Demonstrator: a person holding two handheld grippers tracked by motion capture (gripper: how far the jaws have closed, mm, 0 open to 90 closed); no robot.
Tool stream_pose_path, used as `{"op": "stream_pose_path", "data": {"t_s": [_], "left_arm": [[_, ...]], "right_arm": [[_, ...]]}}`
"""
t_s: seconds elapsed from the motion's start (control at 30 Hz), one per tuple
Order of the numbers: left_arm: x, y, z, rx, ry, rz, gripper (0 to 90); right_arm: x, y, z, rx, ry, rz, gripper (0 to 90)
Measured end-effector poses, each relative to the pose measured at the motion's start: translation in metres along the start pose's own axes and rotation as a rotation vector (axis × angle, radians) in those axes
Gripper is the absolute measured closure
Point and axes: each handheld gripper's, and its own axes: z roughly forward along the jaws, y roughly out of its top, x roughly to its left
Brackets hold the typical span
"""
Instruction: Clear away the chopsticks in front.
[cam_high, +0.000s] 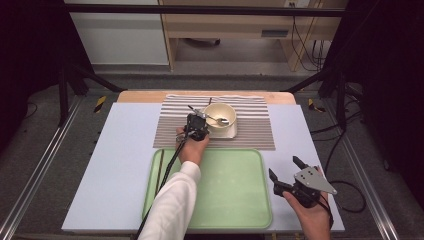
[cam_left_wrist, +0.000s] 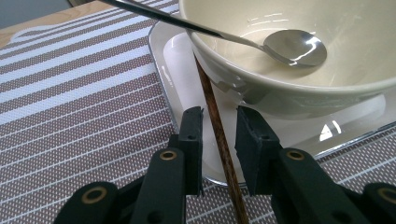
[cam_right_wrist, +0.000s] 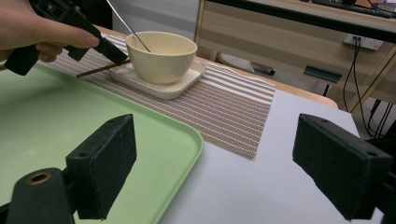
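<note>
Grey floor, black frame, perhaps a wooden desk behind.

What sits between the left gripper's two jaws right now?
A dark wooden chopstick runs between the left gripper's jaws, seen in the left gripper view.

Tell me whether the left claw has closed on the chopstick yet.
Not yet: the left claw is open. Its jaws straddle the brown chopstick beside the bowl, with a visible gap between each jaw and the stick.
</note>
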Motion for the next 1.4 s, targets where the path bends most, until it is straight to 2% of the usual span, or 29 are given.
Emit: {"op": "stream_pose_path", "data": {"t_s": [0.43, 0.73, 0.97, 1.07, 1.13, 1.4], "left_arm": [[-0.0020, -0.0029, 0.0082, 0.005, 0.008, -0.032, 73.7], [-0.0030, -0.0040, 0.0106, 0.012, 0.011, -0.048, 78.3], [-0.0033, -0.0034, 0.0100, -0.002, 0.040, -0.075, 83.3], [-0.0026, -0.0036, 0.0092, 0.002, 0.059, -0.069, 84.9], [-0.0022, -0.0037, 0.0097, -0.004, 0.069, -0.085, 85.3], [-0.0008, -0.0028, 0.0054, -0.018, 0.072, -0.090, 85.6]], "right_arm": [[0.0003, -0.0003, 0.0000, 0.001, 0.002, 0.000, 13.8], [0.0002, -0.0004, 0.0001, 0.001, 0.003, -0.001, 14.3], [0.0002, -0.0005, 0.0001, 0.002, 0.003, -0.002, 14.3], [0.0002, -0.0005, 0.0002, 0.003, 0.003, -0.002, 14.4], [0.0003, -0.0006, 0.0002, 0.004, 0.004, -0.003, 14.4], [0.0008, -0.0005, 0.0006, 0.005, 0.007, -0.007, 14.4]]}}
